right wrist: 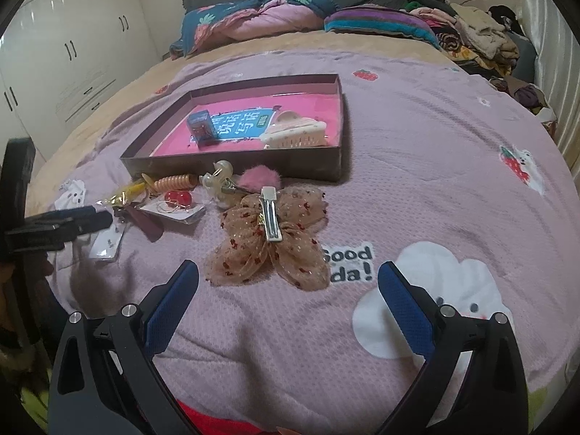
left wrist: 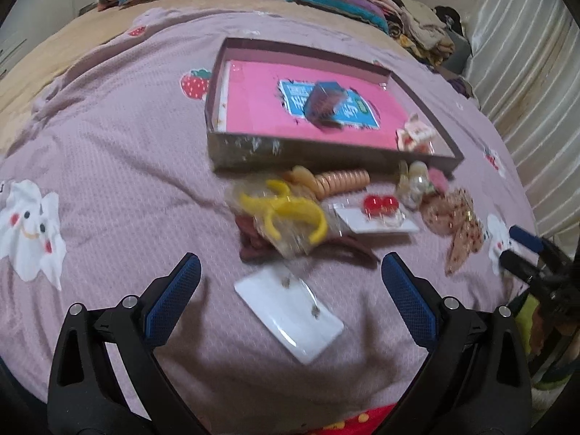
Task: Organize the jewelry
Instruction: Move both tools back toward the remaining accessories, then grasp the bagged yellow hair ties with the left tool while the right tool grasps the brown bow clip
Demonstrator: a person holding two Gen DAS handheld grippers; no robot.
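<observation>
Bed covered by a pink quilt (right wrist: 417, 152) printed with strawberries and white cartoon figures. Lying on it: a shallow dark tray (right wrist: 232, 161); just in front, touching or nearly so, a coiled orange hair tie (right wrist: 174, 182), a pink pompom (right wrist: 255, 180), a red-bead card (right wrist: 174, 208), yellow clips in a bag (left wrist: 286, 214). Nearer: a gauzy bow clip (right wrist: 270, 244), a white earring card (left wrist: 290, 317). Folded bedding (right wrist: 253, 18) piled at the head.

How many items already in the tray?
2: a small blue box left of center in the tray, and a cream comb-like clip at its right. Smaller pieces may be hidden.
</observation>
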